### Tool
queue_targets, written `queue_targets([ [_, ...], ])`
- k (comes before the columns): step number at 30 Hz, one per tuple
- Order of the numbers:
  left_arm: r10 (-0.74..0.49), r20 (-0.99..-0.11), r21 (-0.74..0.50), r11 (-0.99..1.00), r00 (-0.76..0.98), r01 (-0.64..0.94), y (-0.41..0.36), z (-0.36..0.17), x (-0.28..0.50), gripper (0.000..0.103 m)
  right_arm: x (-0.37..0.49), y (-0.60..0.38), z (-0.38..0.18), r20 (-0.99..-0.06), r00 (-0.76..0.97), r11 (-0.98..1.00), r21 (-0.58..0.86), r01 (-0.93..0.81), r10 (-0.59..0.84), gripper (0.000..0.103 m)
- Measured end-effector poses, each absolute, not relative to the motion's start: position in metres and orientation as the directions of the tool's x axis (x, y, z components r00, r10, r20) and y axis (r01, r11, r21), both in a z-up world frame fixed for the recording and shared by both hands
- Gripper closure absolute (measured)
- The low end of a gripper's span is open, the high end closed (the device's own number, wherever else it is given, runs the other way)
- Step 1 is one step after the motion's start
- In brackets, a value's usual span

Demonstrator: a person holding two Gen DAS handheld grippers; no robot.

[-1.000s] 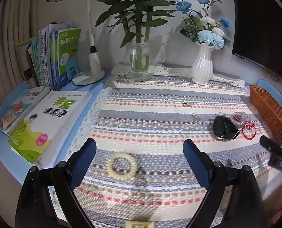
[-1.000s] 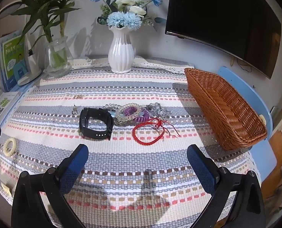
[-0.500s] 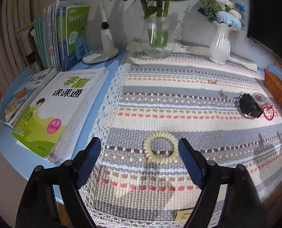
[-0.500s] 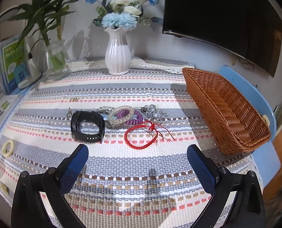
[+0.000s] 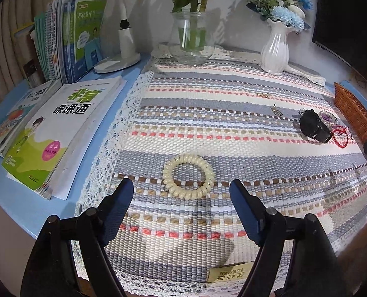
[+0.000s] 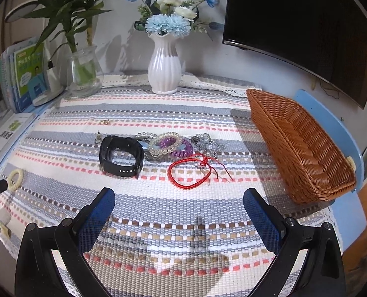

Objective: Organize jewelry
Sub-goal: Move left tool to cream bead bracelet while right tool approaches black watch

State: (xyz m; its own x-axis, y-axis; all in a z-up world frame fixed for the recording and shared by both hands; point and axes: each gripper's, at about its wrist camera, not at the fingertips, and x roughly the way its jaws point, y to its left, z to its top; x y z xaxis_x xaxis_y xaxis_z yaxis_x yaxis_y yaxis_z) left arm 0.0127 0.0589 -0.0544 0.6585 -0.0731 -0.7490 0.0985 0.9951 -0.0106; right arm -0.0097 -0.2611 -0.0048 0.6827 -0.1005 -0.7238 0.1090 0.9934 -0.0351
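Note:
A cream coil bracelet [image 5: 188, 176] lies on the striped cloth just ahead of my open, empty left gripper [image 5: 182, 194]; it also shows far left in the right wrist view [image 6: 15, 178]. My right gripper [image 6: 179, 204] is open and empty, short of a red cord bracelet [image 6: 191, 173]. Beyond lie a black watch [image 6: 121, 156], a clear bead bracelet [image 6: 165, 146], a purple coil band [image 6: 183, 148] and a tangle of grey beads [image 6: 207, 141]. Small earrings [image 6: 104, 122] lie farther back. A wicker basket [image 6: 300, 146] stands at the right.
A white vase with blue flowers [image 6: 164, 71] and a glass jar with a plant [image 6: 84, 74] stand at the back. Books [image 5: 57, 128] lie and stand left of the cloth, with a lamp base [image 5: 119, 61]. A dark screen [image 6: 302, 22] hangs at the right.
My left gripper has moved closer to the cream bracelet, which now sits centred between its fingers. My right gripper has edged toward the red cord bracelet.

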Motion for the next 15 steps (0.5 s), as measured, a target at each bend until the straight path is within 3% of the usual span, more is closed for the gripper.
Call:
queue_targets([
  [15,-0.064,-0.750,-0.013,0.997,0.658,0.082,0.0668,-0.0574,0.0165,0.021,-0.0061,-0.2585,-0.0084,-0.741,0.667,0.995,-0.019,0.098,-0.080,0.000],
])
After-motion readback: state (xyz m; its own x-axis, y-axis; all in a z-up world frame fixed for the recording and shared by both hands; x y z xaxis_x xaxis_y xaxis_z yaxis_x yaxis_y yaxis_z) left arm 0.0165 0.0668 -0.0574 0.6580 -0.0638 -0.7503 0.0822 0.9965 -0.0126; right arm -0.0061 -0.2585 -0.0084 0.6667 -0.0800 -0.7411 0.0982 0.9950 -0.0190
